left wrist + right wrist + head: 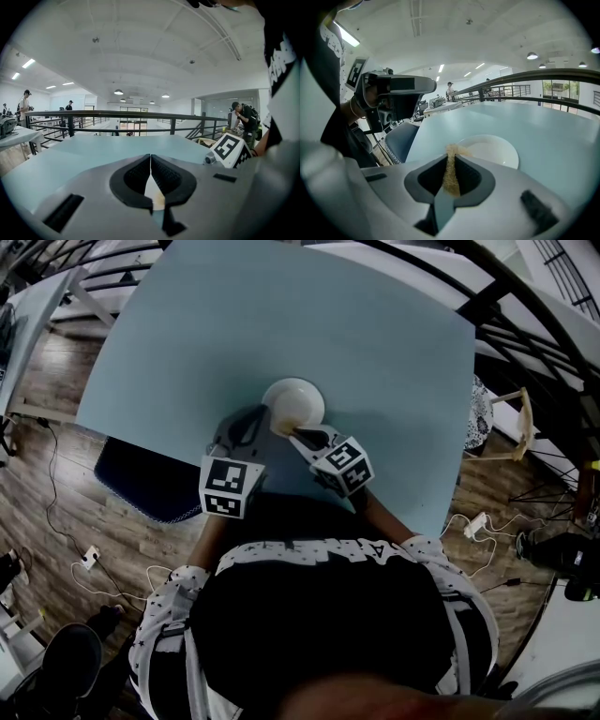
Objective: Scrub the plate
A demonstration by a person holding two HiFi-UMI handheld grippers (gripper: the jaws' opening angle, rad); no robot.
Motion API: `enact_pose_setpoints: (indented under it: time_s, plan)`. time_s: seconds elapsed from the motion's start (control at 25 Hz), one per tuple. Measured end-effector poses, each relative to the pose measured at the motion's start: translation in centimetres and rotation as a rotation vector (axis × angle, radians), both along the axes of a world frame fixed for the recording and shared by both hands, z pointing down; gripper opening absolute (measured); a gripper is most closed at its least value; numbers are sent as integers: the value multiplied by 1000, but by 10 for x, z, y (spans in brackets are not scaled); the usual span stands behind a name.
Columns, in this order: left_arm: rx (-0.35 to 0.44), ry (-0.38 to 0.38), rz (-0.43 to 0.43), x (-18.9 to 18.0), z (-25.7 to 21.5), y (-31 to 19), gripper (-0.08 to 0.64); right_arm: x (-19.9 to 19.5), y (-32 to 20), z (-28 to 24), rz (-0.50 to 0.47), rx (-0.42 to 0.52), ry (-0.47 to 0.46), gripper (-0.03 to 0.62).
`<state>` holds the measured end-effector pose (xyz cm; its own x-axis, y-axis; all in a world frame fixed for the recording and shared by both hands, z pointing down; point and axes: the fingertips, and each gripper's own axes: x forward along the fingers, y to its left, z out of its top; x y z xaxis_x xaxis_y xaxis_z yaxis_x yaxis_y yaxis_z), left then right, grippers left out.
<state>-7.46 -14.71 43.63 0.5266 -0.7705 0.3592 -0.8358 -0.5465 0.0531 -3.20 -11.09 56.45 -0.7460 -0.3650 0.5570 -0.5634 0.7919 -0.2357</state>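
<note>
One white plate [293, 404] sits near the table's [375, 343] near edge. My right gripper [451, 157] is clamped on a tan sponge [451, 177] at the plate's near rim. My left gripper [150, 159], jaws together, is just beside the plate.

Pale blue table [375, 352] beneath the left tool [258, 423], dark blue chair [150, 479] off to its left, black railing [117, 113] running beyond it.

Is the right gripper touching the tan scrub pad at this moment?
Touching. The right gripper view shows the right gripper with both jaws closed on the scrub pad, with no gap on either side.
</note>
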Motion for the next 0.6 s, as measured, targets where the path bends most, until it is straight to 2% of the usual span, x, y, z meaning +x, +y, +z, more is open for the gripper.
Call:
enact_pose_setpoints:
  time_s: [0.6]
  plan:
    - [5, -12, -8, 13, -2, 16, 15, 14, 3, -22, 40, 68, -50, 52]
